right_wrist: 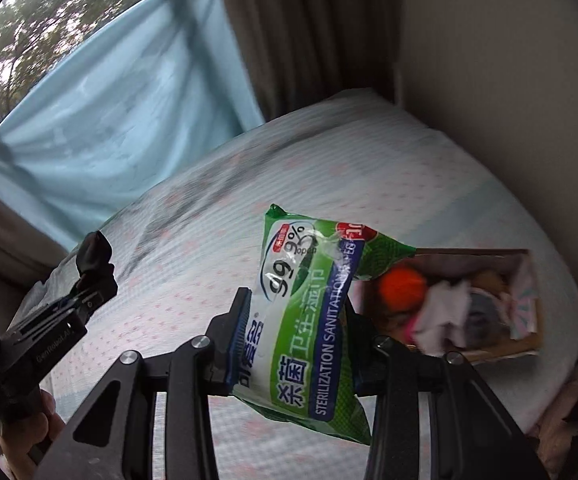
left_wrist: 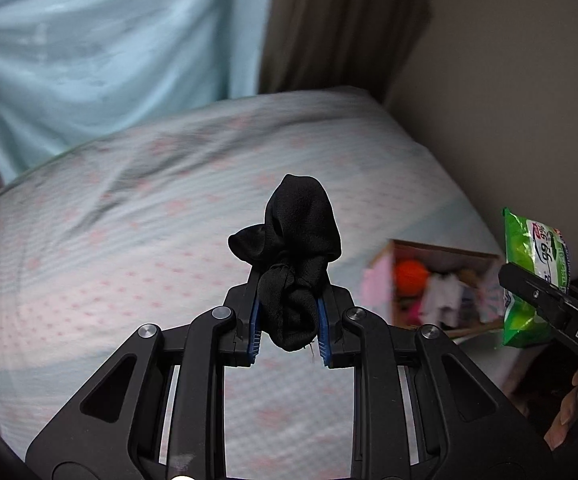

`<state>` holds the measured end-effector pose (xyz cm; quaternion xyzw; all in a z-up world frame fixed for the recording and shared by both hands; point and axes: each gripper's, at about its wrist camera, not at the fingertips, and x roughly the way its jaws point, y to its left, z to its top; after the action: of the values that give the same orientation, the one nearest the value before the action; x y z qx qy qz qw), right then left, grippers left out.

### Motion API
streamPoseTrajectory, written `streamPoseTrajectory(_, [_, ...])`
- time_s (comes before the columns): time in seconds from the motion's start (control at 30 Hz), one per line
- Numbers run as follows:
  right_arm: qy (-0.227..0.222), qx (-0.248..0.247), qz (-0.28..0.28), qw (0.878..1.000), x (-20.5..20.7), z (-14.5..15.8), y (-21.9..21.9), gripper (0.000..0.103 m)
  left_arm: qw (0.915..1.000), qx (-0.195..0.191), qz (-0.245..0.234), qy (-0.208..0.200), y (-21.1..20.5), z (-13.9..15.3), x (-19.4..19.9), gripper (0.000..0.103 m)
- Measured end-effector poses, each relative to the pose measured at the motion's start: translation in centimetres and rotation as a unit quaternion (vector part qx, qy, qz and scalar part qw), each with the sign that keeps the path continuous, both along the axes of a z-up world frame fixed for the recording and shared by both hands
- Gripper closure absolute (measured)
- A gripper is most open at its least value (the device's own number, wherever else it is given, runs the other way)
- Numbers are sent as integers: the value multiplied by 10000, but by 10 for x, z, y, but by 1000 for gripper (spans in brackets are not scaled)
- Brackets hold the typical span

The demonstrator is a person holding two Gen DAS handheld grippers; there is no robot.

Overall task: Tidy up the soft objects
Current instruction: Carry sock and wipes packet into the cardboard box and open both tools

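Observation:
My left gripper (left_wrist: 289,320) is shut on a bunched black cloth (left_wrist: 293,248) and holds it above the bed (left_wrist: 109,240). It also shows at the left of the right wrist view (right_wrist: 93,272), with the black cloth (right_wrist: 95,254) in it. My right gripper (right_wrist: 293,320) is shut on a green pack of wet wipes (right_wrist: 309,312), held in the air above the bed (right_wrist: 429,184). The pack (left_wrist: 529,272) and right gripper (left_wrist: 529,284) show at the right edge of the left wrist view. An open cardboard box (right_wrist: 501,350) with soft things inside lies on the bed to the right.
The box (left_wrist: 445,250) holds an orange ball (left_wrist: 411,276), white cloth and other small fabrics. A light blue curtain (right_wrist: 101,120) and brown drapes (right_wrist: 309,32) hang behind the bed. A beige wall (right_wrist: 509,80) runs along the bed's right side.

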<state>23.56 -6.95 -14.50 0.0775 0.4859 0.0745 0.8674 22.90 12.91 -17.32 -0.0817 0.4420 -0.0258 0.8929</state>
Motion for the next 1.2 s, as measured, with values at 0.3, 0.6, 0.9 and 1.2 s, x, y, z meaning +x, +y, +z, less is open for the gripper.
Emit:
streamPoseTrajectory(0.3, [180,-82,-225,9996,-10,-3,-114,66,9977,88,-646,197,-144,-7,6,84])
streamPoseTrajectory(0.6, [753,-135,-137,9970,23,-43,-194,66,9946,105,-697,764,-233,-58,40,84])
streamPoseTrajectory(0.9, [1343,50,175,9908,61,-105,-224,66,9877,233,-617,1417,-265,-125,75,84])
streamPoseTrajectory(1.2, [2129,283,530,9752,95,-161,-215,66,9755,423,-686,2047,-274,-175,94,84])
